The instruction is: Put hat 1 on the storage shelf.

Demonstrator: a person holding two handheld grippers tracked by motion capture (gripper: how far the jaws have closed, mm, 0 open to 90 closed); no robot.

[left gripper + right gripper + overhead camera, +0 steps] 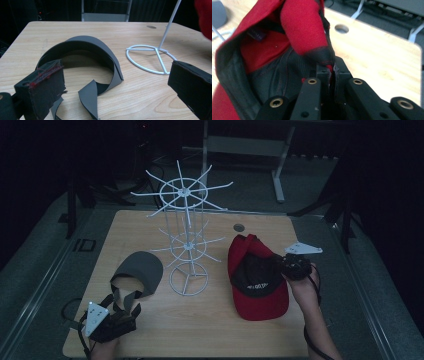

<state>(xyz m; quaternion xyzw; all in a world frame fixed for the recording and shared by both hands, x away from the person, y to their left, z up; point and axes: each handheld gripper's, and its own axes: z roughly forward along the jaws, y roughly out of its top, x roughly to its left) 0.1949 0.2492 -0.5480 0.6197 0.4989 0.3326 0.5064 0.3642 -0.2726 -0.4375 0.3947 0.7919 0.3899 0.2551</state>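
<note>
On a light wooden surface [200,320] in a darkened room, a red cap [257,277] is pinched at its rim by the right hand-held gripper [331,71], right of a white wire display stand [185,235]. The left hand-held gripper [112,317] is held with jaws spread just before a grey visor [85,57] lying flat at front left.

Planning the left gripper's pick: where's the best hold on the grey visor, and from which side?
Probably the loose strap end of the grey visor. It points toward the open left gripper and lifts off the table, so one jaw could slip under it from the near side. The wide curved brim lies farther off and looks harder to pinch.
</note>
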